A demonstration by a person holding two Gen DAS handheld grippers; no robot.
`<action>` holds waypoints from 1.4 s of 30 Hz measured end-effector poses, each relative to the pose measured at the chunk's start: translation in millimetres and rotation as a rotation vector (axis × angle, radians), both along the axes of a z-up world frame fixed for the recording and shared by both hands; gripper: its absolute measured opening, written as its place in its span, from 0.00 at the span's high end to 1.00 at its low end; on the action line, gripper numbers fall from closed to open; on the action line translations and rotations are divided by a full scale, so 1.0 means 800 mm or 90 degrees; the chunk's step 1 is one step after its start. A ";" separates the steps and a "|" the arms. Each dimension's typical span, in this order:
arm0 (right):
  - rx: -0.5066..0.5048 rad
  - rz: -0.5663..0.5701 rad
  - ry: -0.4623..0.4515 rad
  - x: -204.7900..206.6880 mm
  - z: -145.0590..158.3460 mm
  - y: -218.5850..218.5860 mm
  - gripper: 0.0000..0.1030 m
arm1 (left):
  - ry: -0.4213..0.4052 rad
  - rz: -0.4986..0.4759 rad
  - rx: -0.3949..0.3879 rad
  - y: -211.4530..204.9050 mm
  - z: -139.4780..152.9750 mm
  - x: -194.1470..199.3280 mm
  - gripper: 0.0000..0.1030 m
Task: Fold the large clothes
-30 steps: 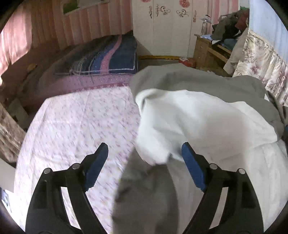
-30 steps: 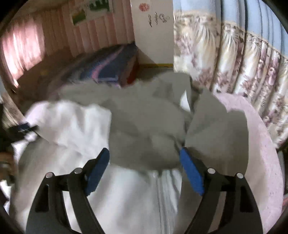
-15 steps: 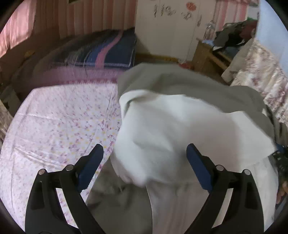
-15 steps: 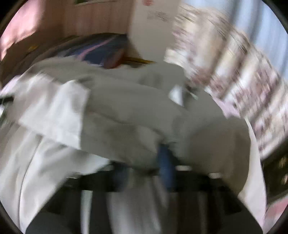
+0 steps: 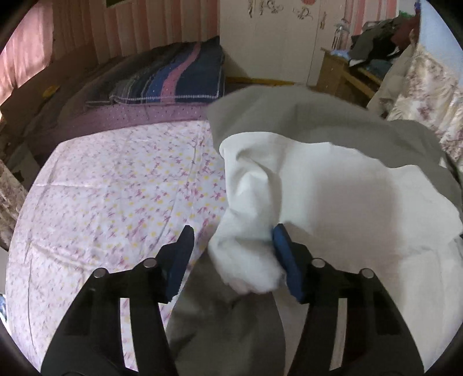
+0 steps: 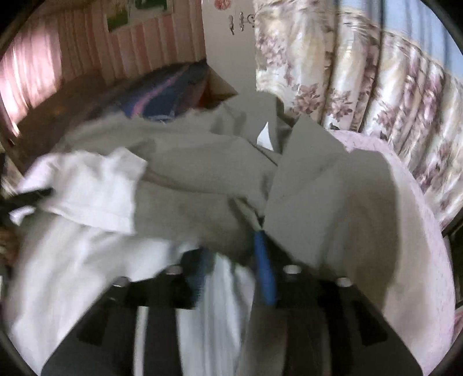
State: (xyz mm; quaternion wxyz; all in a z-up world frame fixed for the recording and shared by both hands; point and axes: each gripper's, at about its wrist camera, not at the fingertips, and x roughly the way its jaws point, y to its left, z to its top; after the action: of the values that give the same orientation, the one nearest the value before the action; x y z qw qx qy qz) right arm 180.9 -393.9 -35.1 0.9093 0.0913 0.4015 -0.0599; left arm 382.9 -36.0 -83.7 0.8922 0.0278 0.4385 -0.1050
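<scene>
Only unreadable decals on wardrobe (image 5: 277, 37) behind grey-white garment (image 5: 332, 179).

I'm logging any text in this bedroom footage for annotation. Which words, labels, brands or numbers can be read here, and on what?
None can be read.
Wardrobe doors: pink and dark decals, ornamental shapes, no letters.
Wall picture: green, blurred, no legible text.
Grey and white garment: a white tag shows, too blurred to read.

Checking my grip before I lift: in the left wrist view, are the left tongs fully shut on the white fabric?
No: the left tongs stand apart, with the bunched white fabric touching only the right finger and a gap beside the left one.
</scene>
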 end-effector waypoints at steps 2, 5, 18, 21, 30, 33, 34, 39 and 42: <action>0.006 -0.018 -0.041 -0.048 0.030 -0.007 0.15 | -0.027 -0.010 -0.008 0.009 0.021 -0.029 0.29; -0.013 -0.047 -0.057 -0.113 0.056 -0.023 0.14 | -0.076 -0.017 -0.025 0.021 0.053 -0.085 0.07; -0.097 -0.024 0.061 -0.196 -0.022 0.038 0.15 | -0.161 -0.065 -0.053 -0.016 0.076 -0.323 0.03; -0.101 -0.039 0.077 -0.197 -0.036 0.034 0.38 | -0.135 -0.066 -0.064 -0.018 0.058 -0.339 0.03; -0.029 -0.038 0.012 -0.201 0.006 0.043 0.96 | -0.134 -0.042 -0.059 0.016 0.053 -0.352 0.03; 0.008 0.010 -0.027 -0.193 0.038 0.076 0.96 | -0.148 -0.037 -0.064 0.026 0.067 -0.353 0.03; 0.025 0.033 -0.039 -0.186 0.050 0.093 0.96 | -0.153 -0.036 -0.066 0.028 0.071 -0.354 0.03; 0.070 0.126 -0.050 -0.146 0.064 0.165 0.96 | -0.168 -0.018 -0.076 0.047 0.086 -0.356 0.03; 0.101 0.169 -0.049 -0.117 0.055 0.206 0.96 | -0.166 0.007 -0.073 0.064 0.088 -0.353 0.03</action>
State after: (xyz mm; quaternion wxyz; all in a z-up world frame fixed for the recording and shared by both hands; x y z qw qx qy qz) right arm 87.3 -229.1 8.9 0.9138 0.1110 0.3786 0.0962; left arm 100.2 15.3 -13.2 0.9423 -0.0120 0.3120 -0.1205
